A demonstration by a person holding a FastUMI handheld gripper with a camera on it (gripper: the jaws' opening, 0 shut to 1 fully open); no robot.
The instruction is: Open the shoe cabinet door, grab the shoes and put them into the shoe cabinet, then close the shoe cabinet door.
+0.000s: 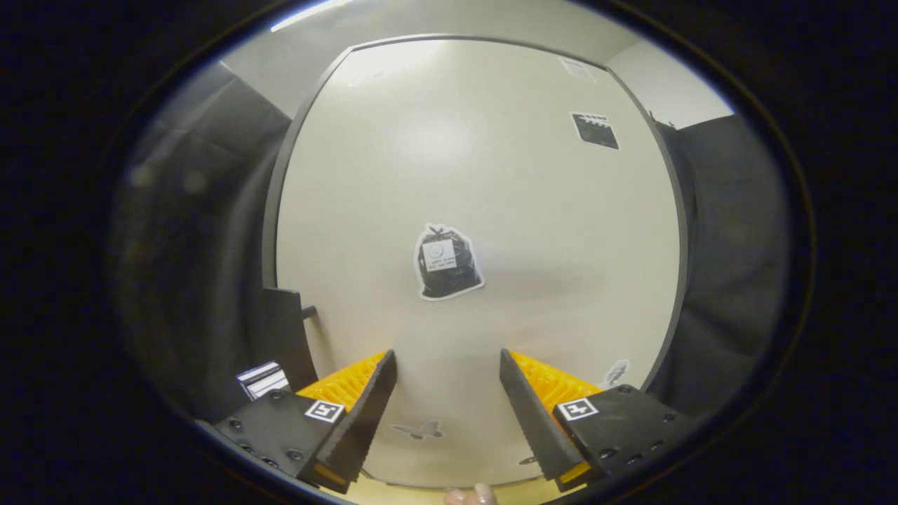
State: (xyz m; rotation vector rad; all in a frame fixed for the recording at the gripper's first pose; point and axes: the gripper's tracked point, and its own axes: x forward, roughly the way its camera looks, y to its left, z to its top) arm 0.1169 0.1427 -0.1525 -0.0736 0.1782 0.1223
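Gripper (447,365) fingers spread wide, nothing between them, no contact with anything. Straight ahead and close: large flat cream-white shoe cabinet door with thin dark edge trim (547,231), panel facing the camera square on; can't tell from here whether it's fully shut or slightly ajar. Stuck near the panel's middle, beyond the fingertips, a die-cut sticker of a black tied rubbish bag with a small white tag (447,261). Higher up toward the right edge of the panel, a small black rectangular sticker with white markings (595,130). Low on the panel, in the gap between the fingers, a faint grey butterfly-shaped sticker (419,430); another small grey sticker (617,372) just beyond the right finger, shape too blurred to name. Left of the panel, a short dark peg-like handle (309,311) sticks out beside a dark upright block (284,337); just ahead of the left finger, a small black-and-white striped card (262,379). Black cloth booth wall (196,231) on both sides of the cabinet. Fingertips of a person's hand (471,496) show below, between the gripper fingers.
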